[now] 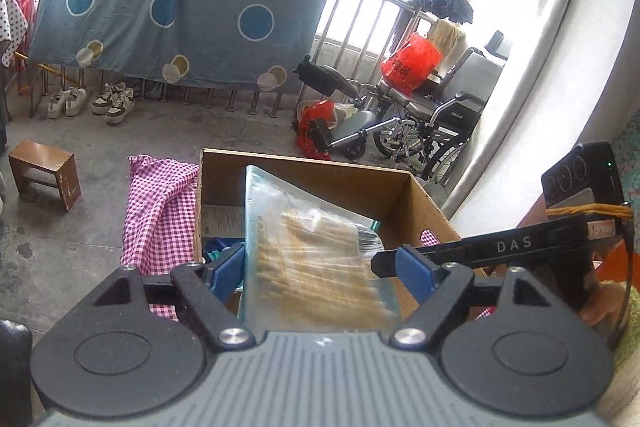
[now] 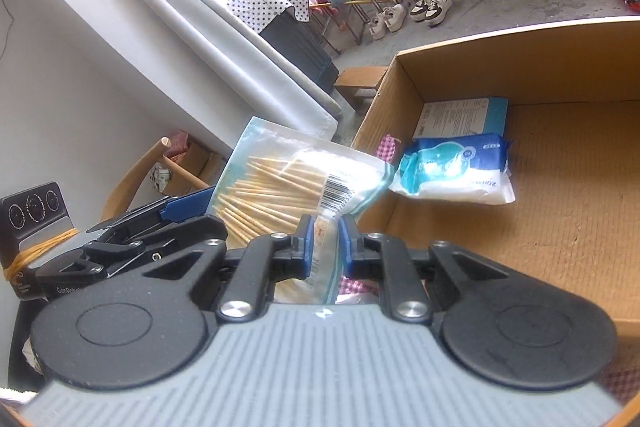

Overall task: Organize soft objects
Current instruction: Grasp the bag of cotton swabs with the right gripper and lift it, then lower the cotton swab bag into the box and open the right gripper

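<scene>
Bag: a flat clear plastic bag of thin wooden sticks (image 2: pixel 280 187), printed pale blue at the edges, with a barcode label; it is limp and creased, so it will likely sag from whichever edge is held.
Where the bag is: held up in the air at the near rim of the cardboard box (image 2: pixel 500 39), partly over it.
Right claw (image 2: pixel 323 247): closed on the bag's lower edge, blue pads pinching the plastic.
Left claw (image 1: pixel 324 267): jaws wide apart on either side of the bag, pads not pressing it.
Step in hand: by my reading, carrying the bag over to drop it in the box.
Next move: calls for bringing the bag clear of the rim and over the bare floor of the box before letting go.
In the box: a wipes pack (image 2: pixel 456 171) and a flat blue-and-white packet (image 2: pixel 464 115) lie at the far corner.
Around: checked pink cloth (image 1: pixel 160 211) beside the box.
</scene>
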